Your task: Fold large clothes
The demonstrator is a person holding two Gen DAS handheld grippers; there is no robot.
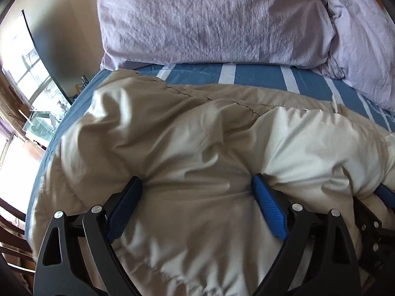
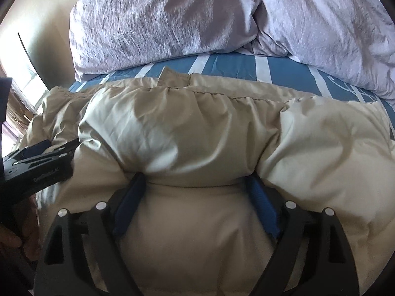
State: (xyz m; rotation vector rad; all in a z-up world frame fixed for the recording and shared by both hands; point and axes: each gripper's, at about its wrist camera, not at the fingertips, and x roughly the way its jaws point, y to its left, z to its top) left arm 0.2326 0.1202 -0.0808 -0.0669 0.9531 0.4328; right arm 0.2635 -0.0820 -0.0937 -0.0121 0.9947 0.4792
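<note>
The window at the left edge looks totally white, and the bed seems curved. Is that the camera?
Left wrist view: the window is blown out by daylight, and the fisheye lens bends the striped sheet. Right wrist view: sunlit patches glare on the beige padded garment, and its near folds are slightly soft.

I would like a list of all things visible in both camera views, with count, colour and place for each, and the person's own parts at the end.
puffy garment: one, beige, spread across the near part of the bed, bunched in thick folds.
bedsheet: one, blue with white stripes, under the garment.
pillow: one, pale lilac, at the head of the bed against the wall.
duvet: one, pale lilac, bunched at the right of the pillow.
window: one, bright, far left beyond the bed.
left gripper: one, black with blue pads, jaws wide on the garment.
right gripper: one, black with blue pads, jaws wide on the garment, fabric bulging between them.
</note>
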